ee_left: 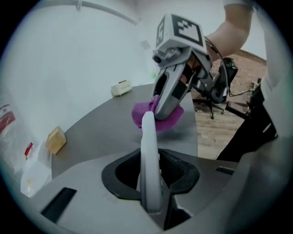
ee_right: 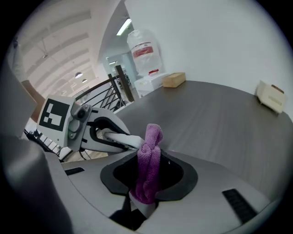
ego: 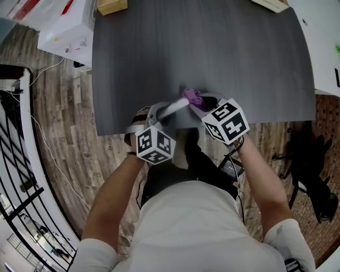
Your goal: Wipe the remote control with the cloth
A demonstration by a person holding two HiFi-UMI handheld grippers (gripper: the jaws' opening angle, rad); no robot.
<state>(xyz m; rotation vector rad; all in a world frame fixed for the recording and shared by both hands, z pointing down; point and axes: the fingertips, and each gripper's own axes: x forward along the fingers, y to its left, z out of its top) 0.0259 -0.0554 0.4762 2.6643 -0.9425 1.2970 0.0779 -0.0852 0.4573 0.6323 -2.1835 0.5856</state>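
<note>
A slim white remote control (ego: 174,110) sticks out over the front edge of the dark grey table (ego: 212,53), with my left gripper (ego: 159,114) shut on its near end. In the left gripper view the remote (ee_left: 149,155) stands on edge between the jaws. My right gripper (ego: 204,106) is shut on a bunched purple cloth (ego: 192,97). The cloth (ee_left: 142,116) lies against the remote's far tip. In the right gripper view the cloth (ee_right: 149,169) rises from the jaws and touches the remote (ee_right: 121,139).
A wooden block (ego: 111,5) sits at the table's far left edge and a small white box (ee_right: 270,97) at the far right. White bags (ego: 66,29) lie on the floor to the left. A black railing (ego: 16,159) runs along the left, and an office chair (ee_left: 215,87) stands at the right.
</note>
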